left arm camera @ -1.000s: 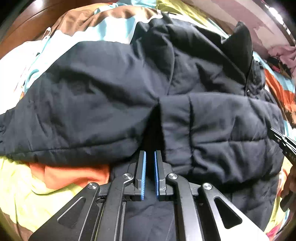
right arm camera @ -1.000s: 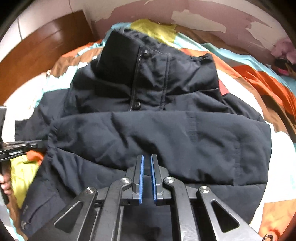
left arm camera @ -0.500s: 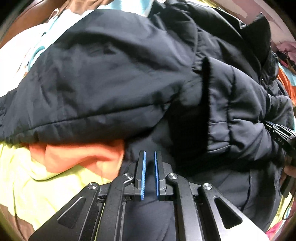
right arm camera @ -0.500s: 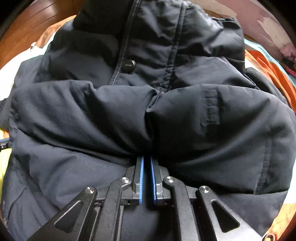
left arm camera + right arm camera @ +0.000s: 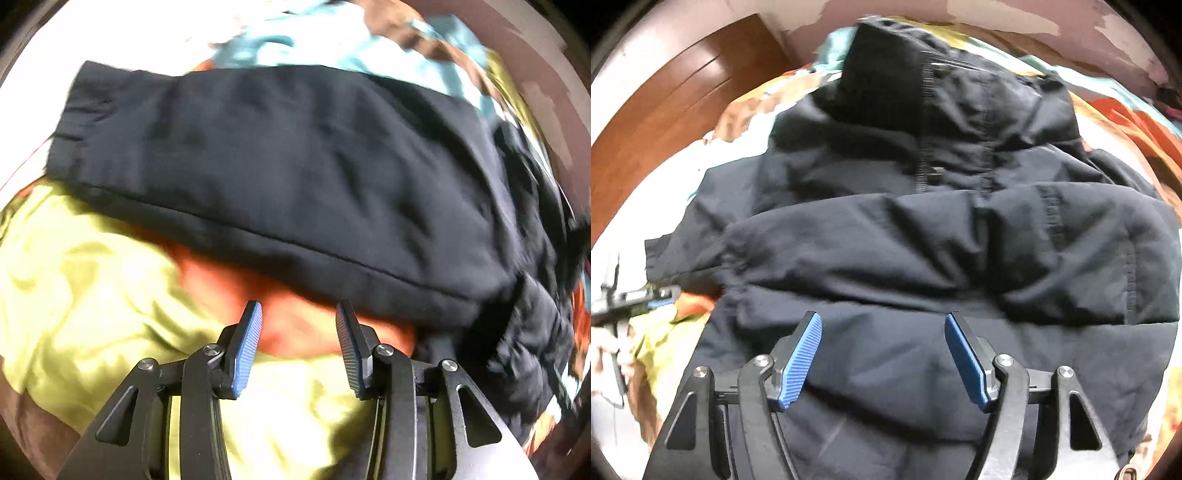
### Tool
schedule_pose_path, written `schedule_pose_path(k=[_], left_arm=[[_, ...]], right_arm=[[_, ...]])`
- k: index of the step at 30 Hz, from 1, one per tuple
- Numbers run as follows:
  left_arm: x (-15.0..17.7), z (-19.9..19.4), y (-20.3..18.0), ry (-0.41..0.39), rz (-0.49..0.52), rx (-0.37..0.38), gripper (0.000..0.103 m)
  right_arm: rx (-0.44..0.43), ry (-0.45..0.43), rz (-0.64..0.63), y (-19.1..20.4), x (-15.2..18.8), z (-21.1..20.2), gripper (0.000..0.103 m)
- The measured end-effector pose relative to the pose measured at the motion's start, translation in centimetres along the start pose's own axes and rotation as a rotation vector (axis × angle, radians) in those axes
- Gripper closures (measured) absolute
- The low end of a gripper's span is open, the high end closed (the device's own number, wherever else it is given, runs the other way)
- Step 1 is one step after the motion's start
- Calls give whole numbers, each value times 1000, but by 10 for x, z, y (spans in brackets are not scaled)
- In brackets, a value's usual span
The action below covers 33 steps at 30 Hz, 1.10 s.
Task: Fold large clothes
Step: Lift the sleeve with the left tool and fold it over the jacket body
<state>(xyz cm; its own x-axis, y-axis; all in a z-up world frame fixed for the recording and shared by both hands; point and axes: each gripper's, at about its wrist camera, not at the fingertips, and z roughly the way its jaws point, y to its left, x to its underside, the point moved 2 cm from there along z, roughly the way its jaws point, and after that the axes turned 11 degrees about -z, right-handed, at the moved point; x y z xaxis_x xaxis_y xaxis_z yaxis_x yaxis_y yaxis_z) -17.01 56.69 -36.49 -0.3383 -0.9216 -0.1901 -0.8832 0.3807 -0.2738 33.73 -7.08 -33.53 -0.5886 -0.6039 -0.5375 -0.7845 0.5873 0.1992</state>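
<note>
Left gripper (image 5: 298, 314) jaws are opening, blue pads (image 5: 245, 350) apart, nothing sitting between them; they're pointing down at an orange patch of the bedspread (image 5: 92, 295), which is showing yellow-green at lower left of the left wrist frame. Just past the fingertips the black padded jacket (image 5: 288, 177) is lying across the middle of that frame, its stitched lower edge running from left down to lower right, cuff end at upper left, bunched fabric at the right edge. Frame is motion-blurred. Right gripper (image 5: 882, 325) jaws are also opening, pads spread wide and hovering over the jacket body, no fabric caught between them. In the right wrist frame the jacket is filling the centre: a sleeve is lying folded across the front as a thick roll directly ahead of the tips, zipper line and upright collar rising behind it toward the top. Left gripper is showing at the left edge, with a hand (image 5: 613, 350) blurred below it. Wooden headboard (image 5: 676, 96) is sitting at upper left, peeling pink wall (image 5: 997, 18) along the top, orange bedding at upper right.
</note>
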Motion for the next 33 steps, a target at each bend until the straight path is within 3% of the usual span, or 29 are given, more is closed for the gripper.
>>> schedule_pose_path(k=[3, 8, 12, 17, 20, 22, 29, 31, 32, 33], left_arm=[[-27, -1, 42, -16, -94, -6, 67], [-61, -10, 85, -22, -277, 41, 67], [-76, 2, 116, 3, -432, 138, 67], [-84, 6, 149, 8, -540, 157, 67], [-87, -7, 170, -23, -557, 114, 66], [-90, -1, 175, 4, -548, 114, 63], [-124, 14, 165, -6, -495, 97, 61], [-132, 14, 159, -24, -468, 94, 76], [-136, 14, 156, -30, -445, 95, 90], [-145, 16, 146, -35, -431, 96, 93]], right_arm=[[-18, 1, -42, 21, -3, 1, 36], [-80, -54, -132, 72, -36, 10, 36], [-109, -63, -196, 110, -63, 30, 36], [-133, -70, -224, 135, -90, 47, 36], [-136, -58, -240, 143, -98, 56, 36], [-132, -50, -247, 142, -100, 60, 36], [-77, -44, -304, 143, -112, 82, 36], [-61, -37, -331, 145, -116, 92, 36], [-47, -31, -368, 149, -118, 101, 44], [-42, -21, -404, 154, -119, 108, 69]])
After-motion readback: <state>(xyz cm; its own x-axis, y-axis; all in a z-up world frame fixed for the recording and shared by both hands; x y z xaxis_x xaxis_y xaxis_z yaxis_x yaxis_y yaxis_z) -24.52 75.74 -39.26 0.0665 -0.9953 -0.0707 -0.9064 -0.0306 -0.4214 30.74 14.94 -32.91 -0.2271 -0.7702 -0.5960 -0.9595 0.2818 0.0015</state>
